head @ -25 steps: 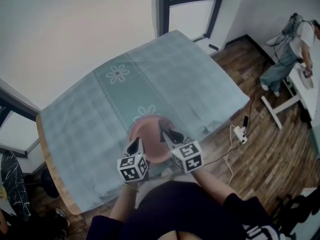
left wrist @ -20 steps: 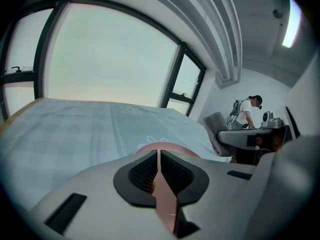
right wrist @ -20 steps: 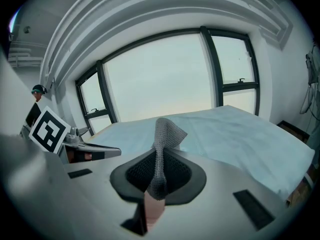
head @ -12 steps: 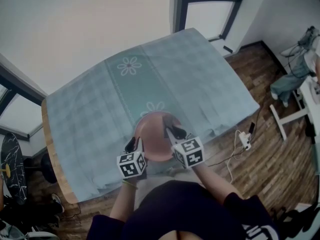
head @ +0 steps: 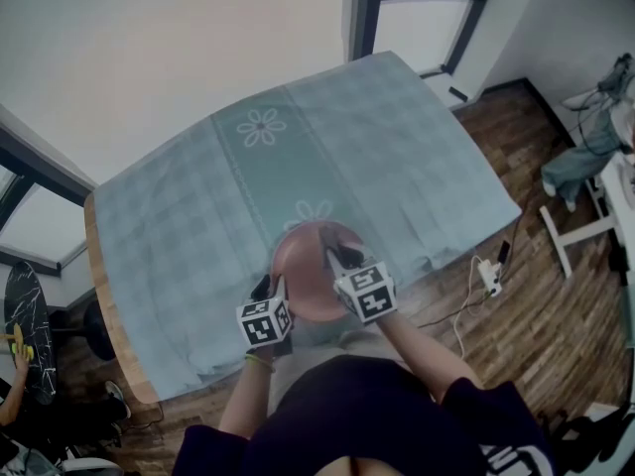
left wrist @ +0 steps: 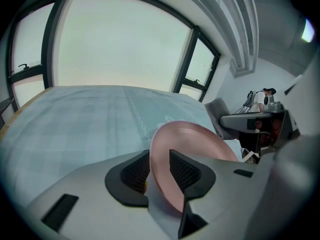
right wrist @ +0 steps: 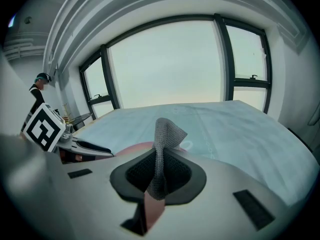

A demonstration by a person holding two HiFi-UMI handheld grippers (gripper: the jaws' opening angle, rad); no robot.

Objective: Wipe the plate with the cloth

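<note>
A pink plate (head: 316, 266) lies low over the teal tablecloth (head: 198, 216) near the table's front edge. My left gripper (head: 266, 288) is at its left rim. In the left gripper view the plate (left wrist: 192, 141) rim stands between the jaws of that gripper (left wrist: 160, 166), which are opening, with gaps beside the pads. My right gripper (head: 340, 261) sits over the plate's right side, shut on a grey mesh cloth (right wrist: 162, 144) that sticks up from between its pads. That gripper (right wrist: 159, 174) has the plate (right wrist: 131, 149) just beyond it. The cloth (left wrist: 220, 115) also shows past the plate.
The table's wooden edge (head: 94, 296) runs down the left. A power strip (head: 486, 271) and cable lie on the wood floor to the right. A person (head: 580, 162) stands by a white desk at the far right. Windows line the wall behind the table.
Both grippers and the plate have sunk closer to the tablecloth and a little toward the front edge. The cloth stays pinched in the right gripper.
</note>
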